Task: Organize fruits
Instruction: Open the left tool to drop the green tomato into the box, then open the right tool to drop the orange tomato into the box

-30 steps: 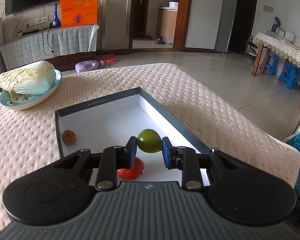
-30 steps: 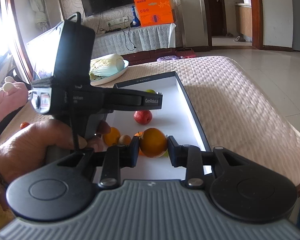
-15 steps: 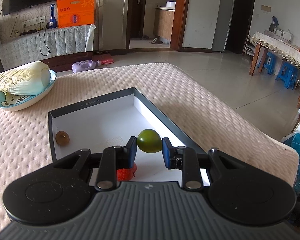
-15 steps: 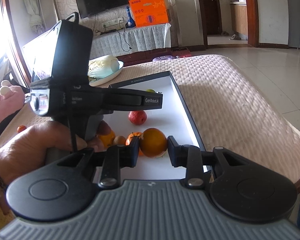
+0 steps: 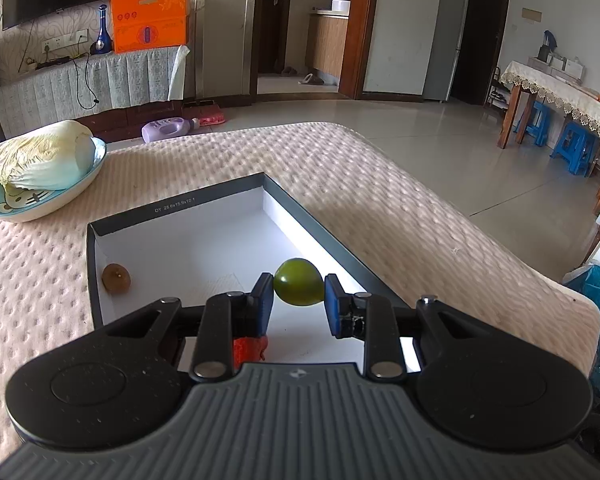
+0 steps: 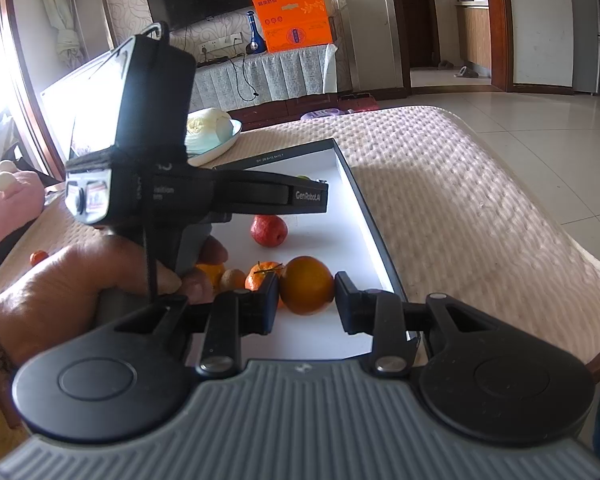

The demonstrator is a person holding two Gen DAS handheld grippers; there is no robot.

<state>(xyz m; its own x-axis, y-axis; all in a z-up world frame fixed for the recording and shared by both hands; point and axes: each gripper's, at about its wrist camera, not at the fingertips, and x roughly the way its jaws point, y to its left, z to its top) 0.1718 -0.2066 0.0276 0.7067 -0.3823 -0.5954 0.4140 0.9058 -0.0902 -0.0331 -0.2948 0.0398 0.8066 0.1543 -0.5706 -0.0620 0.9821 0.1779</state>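
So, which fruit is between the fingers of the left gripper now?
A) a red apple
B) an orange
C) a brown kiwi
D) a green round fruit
D: in the left wrist view the left gripper is shut on the green round fruit, above the white box; the brown kiwi lies apart in the box's corner.

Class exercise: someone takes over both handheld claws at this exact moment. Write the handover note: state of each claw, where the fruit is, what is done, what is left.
Left claw: shut on a green fruit, held above the white-lined box.
Right claw: shut on an orange over the near end of the box.
In the box: red fruit, tangerine, kiwi; a second kiwi and an orange fruit sit behind the left hand.
Outside: a small orange fruit on the quilted cover, left of the box.
Done: several fruits boxed.
Left: set down both held fruits, then probably collect the stray.
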